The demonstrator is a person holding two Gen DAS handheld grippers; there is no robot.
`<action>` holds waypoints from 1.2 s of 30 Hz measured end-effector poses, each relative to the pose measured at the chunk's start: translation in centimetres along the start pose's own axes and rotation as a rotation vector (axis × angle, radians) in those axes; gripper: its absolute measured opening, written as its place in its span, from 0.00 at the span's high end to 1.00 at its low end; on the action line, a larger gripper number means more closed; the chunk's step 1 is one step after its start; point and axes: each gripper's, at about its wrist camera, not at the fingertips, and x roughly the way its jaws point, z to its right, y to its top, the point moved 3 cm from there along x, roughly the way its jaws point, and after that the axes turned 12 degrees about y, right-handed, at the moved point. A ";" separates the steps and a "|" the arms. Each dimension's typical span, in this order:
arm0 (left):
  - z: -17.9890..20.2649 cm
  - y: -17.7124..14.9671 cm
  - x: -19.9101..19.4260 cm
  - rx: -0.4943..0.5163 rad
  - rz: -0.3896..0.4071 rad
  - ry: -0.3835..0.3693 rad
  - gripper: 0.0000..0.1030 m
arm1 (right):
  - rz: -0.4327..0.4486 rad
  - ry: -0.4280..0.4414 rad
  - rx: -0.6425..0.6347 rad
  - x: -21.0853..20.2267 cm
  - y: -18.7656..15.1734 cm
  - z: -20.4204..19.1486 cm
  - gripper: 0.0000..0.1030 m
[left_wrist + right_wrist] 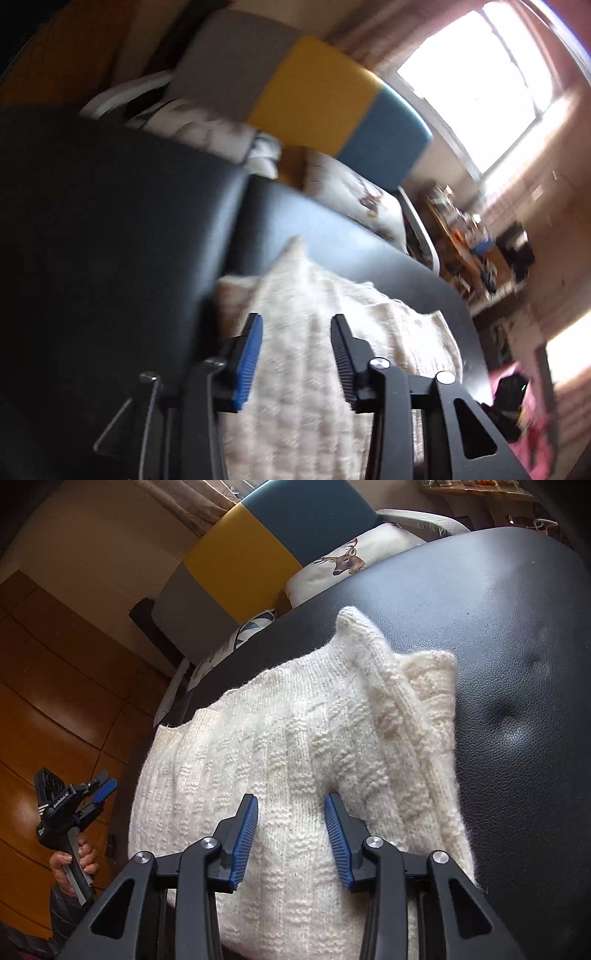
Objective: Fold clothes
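Sweater, cream and knitted, lies folded in layers on a black leather seat; one pointed corner stands up at its far edge, and a lower layer sticks out beside that corner. Beyond the seat stands a headboard in grey, yellow and blue panels, with a deer-print cushion between it and the seat.

Relative to the sweater, the right gripper is over the near part of the knit, its blue-padded fingers spread apart with nothing between them; whether the tips touch the wool cannot be told. The left gripper in its own view also points across the sweater, fingers apart and holding nothing.

Only the right wrist view shows the left gripper from outside: it is off the sweater's left edge, clear of the fabric, held by a hand on its handle. Only the left wrist view, which is blurred, shows a bright window and a cluttered shelf past the seat.
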 end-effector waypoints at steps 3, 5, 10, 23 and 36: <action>4.2 0.6 3.1 0.183 -0.037 0.021 0.61 | -0.025 -0.061 -0.075 0.6 0.6 -1.6 0.56; 5.7 1.0 5.6 0.265 -0.078 0.067 0.61 | -0.051 -0.107 -0.152 1.3 1.0 -2.9 0.56; 7.3 1.2 10.6 0.381 -0.193 0.125 0.59 | -0.095 -0.193 -0.319 3.6 2.8 -4.7 0.56; 7.4 3.1 8.0 0.170 -0.018 -0.046 0.94 | -0.162 -0.389 -0.462 11.8 6.5 -3.8 0.85; 6.4 0.8 14.3 0.174 -0.103 0.026 0.92 | -0.062 -0.423 -0.339 9.8 6.7 -0.1 0.84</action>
